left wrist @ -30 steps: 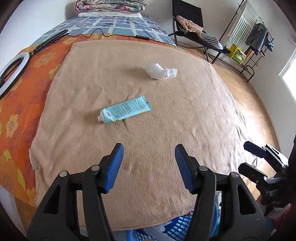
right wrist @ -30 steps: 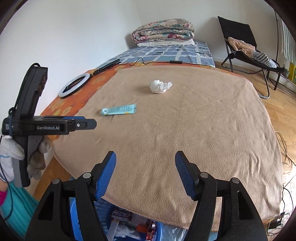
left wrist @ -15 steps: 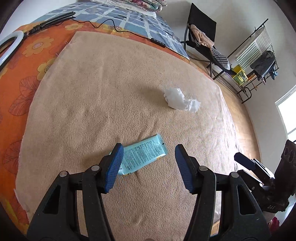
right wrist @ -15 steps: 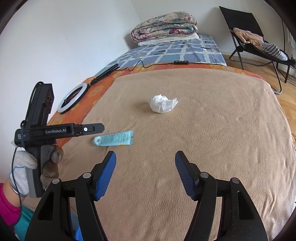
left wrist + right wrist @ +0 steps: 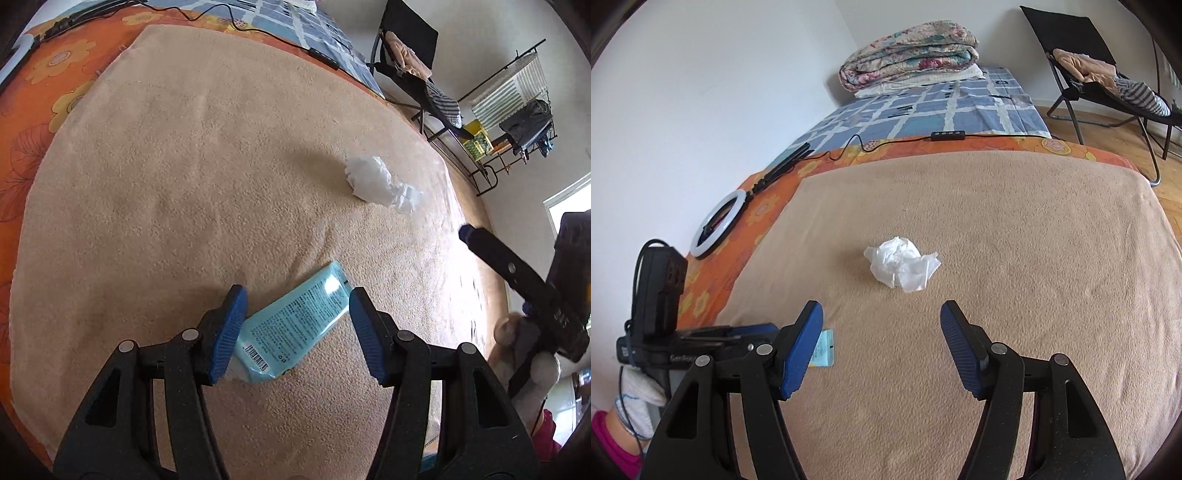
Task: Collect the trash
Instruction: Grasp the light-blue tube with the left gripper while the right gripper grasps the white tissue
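A light blue tube lies flat on the tan blanket. My left gripper is open, its blue fingers on either side of the tube, just above it. A crumpled white tissue lies further off to the right. In the right wrist view the tissue sits ahead of my open, empty right gripper. A corner of the tube shows behind its left finger. The left gripper's body is at the lower left there.
An orange flowered sheet borders the blanket, with a ring light and a black cable and remote on it. A folded quilt lies at the far end. A black folding chair stands on the wooden floor at the right.
Both grippers moved forward over the bed. The left one came down around the tube. The right one drew closer to the tissue. Both stayed open.
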Tool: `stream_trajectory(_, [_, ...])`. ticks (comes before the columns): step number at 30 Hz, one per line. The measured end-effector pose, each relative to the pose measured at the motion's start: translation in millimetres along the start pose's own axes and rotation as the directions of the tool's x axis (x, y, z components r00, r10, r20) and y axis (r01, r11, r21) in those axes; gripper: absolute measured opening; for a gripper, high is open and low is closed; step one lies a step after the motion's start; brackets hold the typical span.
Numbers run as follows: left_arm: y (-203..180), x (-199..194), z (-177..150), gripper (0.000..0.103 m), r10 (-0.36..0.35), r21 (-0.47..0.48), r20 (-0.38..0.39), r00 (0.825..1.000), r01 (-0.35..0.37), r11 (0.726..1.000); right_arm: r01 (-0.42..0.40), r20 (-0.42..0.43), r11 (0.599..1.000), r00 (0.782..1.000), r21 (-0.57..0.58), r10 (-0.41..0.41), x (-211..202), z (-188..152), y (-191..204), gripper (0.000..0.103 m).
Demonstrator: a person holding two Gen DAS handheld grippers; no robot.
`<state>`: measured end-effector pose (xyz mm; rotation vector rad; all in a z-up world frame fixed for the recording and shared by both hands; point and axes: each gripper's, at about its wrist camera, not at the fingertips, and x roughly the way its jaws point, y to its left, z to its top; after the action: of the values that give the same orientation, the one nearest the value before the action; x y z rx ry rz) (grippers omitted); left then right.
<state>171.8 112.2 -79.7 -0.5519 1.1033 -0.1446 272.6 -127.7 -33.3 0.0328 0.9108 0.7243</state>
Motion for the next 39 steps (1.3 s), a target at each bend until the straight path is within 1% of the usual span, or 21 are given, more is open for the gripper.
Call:
stream_trajectory(2, [-11.7, -0.2, -6.0, 0.059, 0.023, 0.057, -0.013, 1.0, -0.022, 0.998, 0.002, -0.001, 1.0, 1.0, 0.007, -0.002, 7.5, 6.7, -1.4, 0.066])
stream_trajectory(4, [-23.8, 3.0, -12.8, 0.059, 0.058, 0.132, -0.036, 0.998, -0.053, 0.99, 0.007, -0.003, 1.0, 1.0, 0.006, -0.007, 14.9, 13.2, -1.7, 0.066])
stream_trajectory(5, [-30.0, 4.8, -16.0, 0.059, 0.083, 0.174, -0.049, 0.995, -0.074, 0.982, 0.014, -0.003, 1.0, 1.0, 0.006, -0.014, 19.0, 16.1, -1.8, 0.066])
stream_trajectory(7, [-40.3, 8.7, -23.1, 0.059, 0.146, 0.248, -0.044, 0.988, -0.131, 0.96, 0.022, -0.007, 1.0, 1.0, 0.015, -0.022, 26.7, 20.0, -3.1, 0.066])
stream_trajectory(10, [-51.4, 12.5, -31.0, 0.059, 0.196, 0.311, -0.03, 0.98, -0.177, 0.934, 0.035, -0.026, 0.999, 0.999, 0.02, -0.034, 39.4, 21.4, -3.7, 0.066])
stream_trajectory(11, [-53.7, 13.2, -32.4, 0.059, 0.207, 0.32, -0.028, 0.978, -0.188, 0.929, 0.042, -0.035, 0.999, 0.999, 0.016, -0.042, 44.1, 21.0, -3.1, 0.066])
stream_trajectory(13, [-57.2, 14.0, -34.0, 0.055, 0.23, 0.329, -0.015, 0.973, -0.212, 0.92, 0.064, -0.049, 0.998, 0.997, 0.01, -0.063, 53.0, 20.5, -2.6, 0.066])
stream_trajectory(15, [-59.7, 15.2, -34.8, 0.044, 0.254, 0.335, -0.002, 0.967, -0.239, 0.911, 0.068, -0.059, 0.998, 0.996, 0.015, -0.067, 60.2, 20.6, -2.2, 0.066])
stream_trajectory(17, [-60.6, 15.0, -35.7, 0.041, 0.267, 0.336, 0.003, 0.964, -0.253, 0.907, 0.067, -0.065, 0.998, 0.996, 0.015, -0.066, 66.9, 20.5, -0.3, 0.066])
stream_trajectory(20, [-60.4, 15.1, -36.1, 0.039, 0.274, 0.324, 0.009, 0.962, -0.262, 0.909, 0.086, -0.074, 0.996, 0.994, -0.001, -0.086, 78.2, 20.3, 4.8, 0.066])
stream_trajectory(24, [-59.7, 13.0, -38.5, 0.039, 0.293, 0.344, 0.024, 0.956, -0.283, 0.896, 0.096, -0.077, 0.995, 0.992, 0.012, -0.095, 89.4, 19.6, 8.6, 0.066])
stream_trajectory(29, [-55.6, 9.6, -39.9, 0.037, 0.292, 0.333, 0.032, 0.956, -0.286, 0.899, 0.114, -0.067, 0.993, 0.991, 0.01, -0.113, 95.4, 18.8, 10.1, 0.065])
stream_trajectory(30, [-55.6, 10.4, -38.6, 0.037, 0.292, 0.33, 0.032, 0.956, -0.286, 0.9, 0.123, -0.062, 0.992, 0.991, 0.007, -0.122, 95.0, 18.1, 9.8, 0.058])
stream_trajectory(31, [-55.7, 10.4, -38.3, 0.037, 0.292, 0.327, 0.033, 0.956, -0.287, 0.901, 0.134, -0.062, 0.991, 0.989, 0.005, -0.134, 94.7, 17.4, 9.6, 0.043])
stream_trajectory(32, [-55.6, 9.9, -38.7, 0.037, 0.294, 0.325, 0.034, 0.955, -0.289, 0.901, 0.14, -0.066, 0.99, 0.988, 0.005, -0.139, 94.7, 17.4, 8.7, 0.036])
stream_trajectory(33, [-56.2, 9.9, -39.2, 0.037, 0.298, 0.326, 0.036, 0.954, -0.293, 0.899, 0.139, -0.069, 0.99, 0.988, 0.007, -0.138, 94.2, 17.7, 7.6, 0.032])
stream_trajectory(35, [-57.8, 9.8, -40.0, 0.036, 0.304, 0.326, 0.038, 0.952, -0.3, 0.896, 0.138, -0.053, 0.99, 0.989, 0.008, -0.138, 89.2, 17.5, 6.5, 0.031])
stream_trajectory(36, [-58.0, 10.5, -39.0, 0.036, 0.306, 0.326, 0.039, 0.951, -0.302, 0.896, 0.142, -0.044, 0.99, 0.989, 0.003, -0.141, 86.7, 18.0, 6.3, 0.028])
stream_trajectory(39, [-58.5, 10.2, -37.8, 0.036, 0.31, 0.32, 0.041, 0.95, -0.306, 0.897, 0.156, -0.023, 0.988, 0.988, -0.01, -0.156, 77.2, 20.0, 6.7, 0.028])
